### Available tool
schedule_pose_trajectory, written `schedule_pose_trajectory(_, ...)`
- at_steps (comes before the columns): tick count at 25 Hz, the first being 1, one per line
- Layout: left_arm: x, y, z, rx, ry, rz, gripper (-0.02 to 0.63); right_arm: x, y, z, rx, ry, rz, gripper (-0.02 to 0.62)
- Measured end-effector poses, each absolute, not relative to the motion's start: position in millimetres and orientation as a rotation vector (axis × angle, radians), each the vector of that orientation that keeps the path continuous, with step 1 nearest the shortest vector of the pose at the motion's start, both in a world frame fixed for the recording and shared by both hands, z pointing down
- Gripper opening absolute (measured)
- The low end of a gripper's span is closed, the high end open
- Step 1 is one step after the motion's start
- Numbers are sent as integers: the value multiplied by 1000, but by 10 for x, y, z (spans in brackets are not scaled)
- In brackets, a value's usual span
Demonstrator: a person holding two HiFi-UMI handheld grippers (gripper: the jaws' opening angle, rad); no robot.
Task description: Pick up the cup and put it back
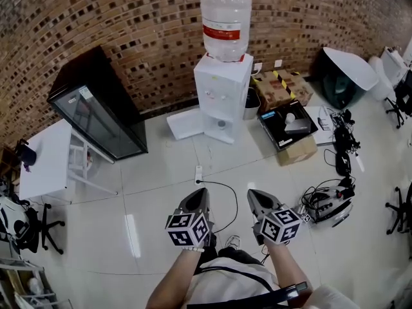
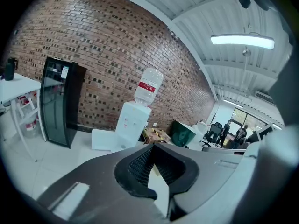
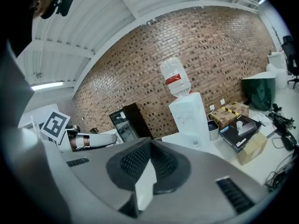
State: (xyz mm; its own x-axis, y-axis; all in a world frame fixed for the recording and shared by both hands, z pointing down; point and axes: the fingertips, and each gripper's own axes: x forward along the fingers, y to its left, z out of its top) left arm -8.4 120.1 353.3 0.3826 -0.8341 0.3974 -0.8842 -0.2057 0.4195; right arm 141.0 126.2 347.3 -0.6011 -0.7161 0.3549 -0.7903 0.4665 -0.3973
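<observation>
The left claw (image 1: 198, 191) and the right claw (image 1: 252, 194) are held side by side over the shiny pale tiled floor (image 1: 161, 172). Both are pinched shut, and there is nothing between their dark, bumpy pads. Each claw has a cube with black and white squares on its back.

At 12 o'clock from the claws stands a boxy white water dispenser (image 1: 222, 95). It has a round, clear plastic bottle (image 1: 225, 21) with a red band on top. Behind it is a rough brick wall (image 1: 129, 18).

At 10 o'clock is a tall black fridge (image 1: 96, 105) with a glass door. At 9 o'clock is a flat white bench (image 1: 45, 163).

At 1 o'clock a flat black box (image 1: 267, 131) lies open on a brown cardboard box (image 1: 297, 152). Inside it stands what looks like a small white cup (image 1: 290, 117), well apart from both claws. It is too small to be sure.
</observation>
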Motion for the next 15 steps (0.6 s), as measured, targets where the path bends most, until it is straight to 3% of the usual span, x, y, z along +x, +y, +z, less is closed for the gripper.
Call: schedule_pose_trajectory(15,-572,-42,4090,2025,-1386,190,0,911,-180,4043,1389,-2501,889,20)
